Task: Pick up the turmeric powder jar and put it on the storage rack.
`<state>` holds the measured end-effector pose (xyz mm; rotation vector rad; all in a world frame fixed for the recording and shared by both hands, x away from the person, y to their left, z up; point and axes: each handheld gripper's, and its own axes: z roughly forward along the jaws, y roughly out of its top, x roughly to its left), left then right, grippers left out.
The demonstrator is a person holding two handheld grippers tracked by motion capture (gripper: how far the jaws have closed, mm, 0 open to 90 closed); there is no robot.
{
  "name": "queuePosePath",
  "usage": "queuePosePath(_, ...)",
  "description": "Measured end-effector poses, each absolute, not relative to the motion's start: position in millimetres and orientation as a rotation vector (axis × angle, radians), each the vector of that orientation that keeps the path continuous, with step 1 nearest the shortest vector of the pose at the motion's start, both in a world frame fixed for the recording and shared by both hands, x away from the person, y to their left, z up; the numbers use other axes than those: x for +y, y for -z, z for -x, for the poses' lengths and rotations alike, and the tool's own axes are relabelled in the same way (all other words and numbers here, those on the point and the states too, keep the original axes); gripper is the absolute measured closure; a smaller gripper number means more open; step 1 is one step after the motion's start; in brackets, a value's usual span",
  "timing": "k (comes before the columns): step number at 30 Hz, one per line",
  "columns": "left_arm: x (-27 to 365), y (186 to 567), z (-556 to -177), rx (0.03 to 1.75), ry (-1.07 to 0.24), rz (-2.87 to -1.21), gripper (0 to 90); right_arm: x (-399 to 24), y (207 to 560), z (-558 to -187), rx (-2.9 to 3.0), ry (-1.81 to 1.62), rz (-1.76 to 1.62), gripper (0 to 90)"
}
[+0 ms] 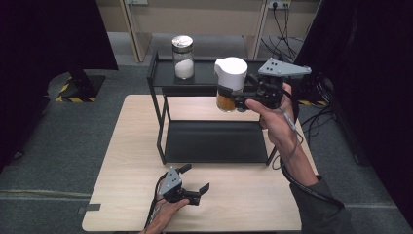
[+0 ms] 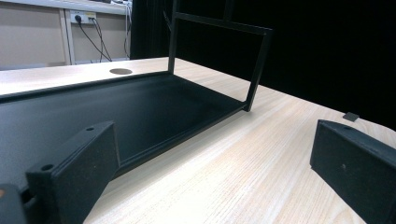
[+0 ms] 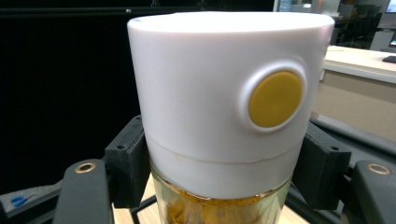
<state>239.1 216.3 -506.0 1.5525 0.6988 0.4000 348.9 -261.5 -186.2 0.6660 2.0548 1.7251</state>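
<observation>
Jar [image 1: 230, 84] with the white lid and orange stuff inside is pinched upright in the right gripper [image 1: 239, 97], up in the air by the right end of the black rack's [image 1: 160, 73] top shelf, while the other jar [image 1: 183, 56] stands on that shelf to the left. I'd guess it's headed for the shelf just beyond it, though depth is hard to judge. Left gripper [image 1: 197, 180] sits spread wide on the near table [image 1: 122, 161], holding nothing, way farther off.

Jar [image 3: 224, 200] bottom below the picture's edge

Lab-like recording room: black curtains [image 1: 44, 58], hazard-taped stand base [image 1: 73, 90], wall sockets [image 1: 278, 5].
</observation>
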Motion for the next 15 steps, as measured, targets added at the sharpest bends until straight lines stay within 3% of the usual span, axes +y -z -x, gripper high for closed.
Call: queuePosePath(15, 217, 506, -239, 0.701, -0.391, -1.552, 0.6, -242, 159, -369, 1.982, -1.644, -0.758, 31.0)
